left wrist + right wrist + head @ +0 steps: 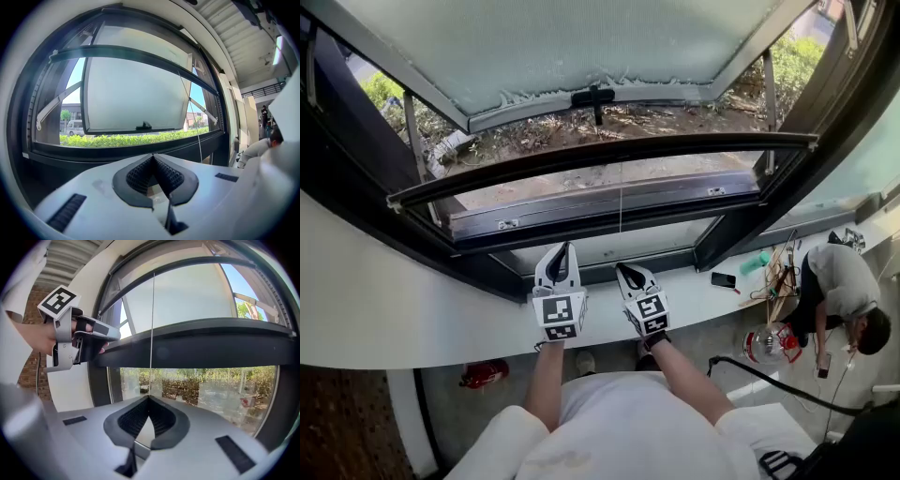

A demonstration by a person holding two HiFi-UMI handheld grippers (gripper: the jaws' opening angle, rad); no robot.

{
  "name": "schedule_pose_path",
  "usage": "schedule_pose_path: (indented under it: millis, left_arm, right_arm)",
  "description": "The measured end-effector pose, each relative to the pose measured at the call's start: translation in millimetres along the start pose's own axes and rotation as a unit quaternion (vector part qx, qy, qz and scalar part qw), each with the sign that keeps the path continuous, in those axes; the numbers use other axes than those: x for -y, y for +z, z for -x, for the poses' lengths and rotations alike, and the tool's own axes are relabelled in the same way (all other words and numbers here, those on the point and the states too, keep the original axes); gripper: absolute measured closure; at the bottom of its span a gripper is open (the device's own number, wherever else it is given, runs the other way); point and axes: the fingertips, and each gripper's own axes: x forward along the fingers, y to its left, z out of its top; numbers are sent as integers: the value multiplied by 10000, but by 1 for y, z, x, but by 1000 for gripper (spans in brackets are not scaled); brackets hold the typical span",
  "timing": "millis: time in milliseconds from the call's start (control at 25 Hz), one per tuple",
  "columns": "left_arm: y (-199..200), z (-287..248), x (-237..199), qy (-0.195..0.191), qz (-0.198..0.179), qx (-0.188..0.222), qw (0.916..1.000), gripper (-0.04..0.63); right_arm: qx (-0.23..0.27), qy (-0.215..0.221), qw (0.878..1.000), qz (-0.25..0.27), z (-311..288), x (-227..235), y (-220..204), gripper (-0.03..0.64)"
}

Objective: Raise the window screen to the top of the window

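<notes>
The window screen's dark bottom bar (600, 155) (197, 345) (140, 54) runs across the open window. A thin pull cord (621, 202) (153, 333) (192, 108) hangs straight down from it. My right gripper (622, 270) (149, 398) is below the bar, shut on the cord's lower end, which runs into the closed tips. My left gripper (565, 248) (153, 157) is just left of it, shut with nothing between its pads. In the right gripper view the left gripper (104, 336) sits by the bar's left end; I cannot tell whether it touches.
The frosted sash (581, 47) is swung outward, with a black handle (593, 97) on its edge. A white sill (394, 300) runs under the frame. A person (844, 291) crouches at the right near a red fan (769, 342) and a phone (723, 279).
</notes>
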Motion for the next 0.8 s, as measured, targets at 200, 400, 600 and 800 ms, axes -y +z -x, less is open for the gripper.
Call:
schedule_pose_path:
  millis: [200,400,600,800]
  left_arm:
    - [-3,-2,-1,-57,92,-24,9999,595]
    - [-1,-7,2,-109,83,5,9999,595]
    - [1,-13,7,-188,55,27,9998,595]
    - [1,-15,10,-215,54,14,9998,595]
  right_arm:
    - [276,57,9994,-185,-4,5,29,614]
    - [587,169,9979,-217,-7,6,69,614]
    - [939,171,9954,-36,0,8,102,614]
    - [1217,146,9924,144,4,10,131,614]
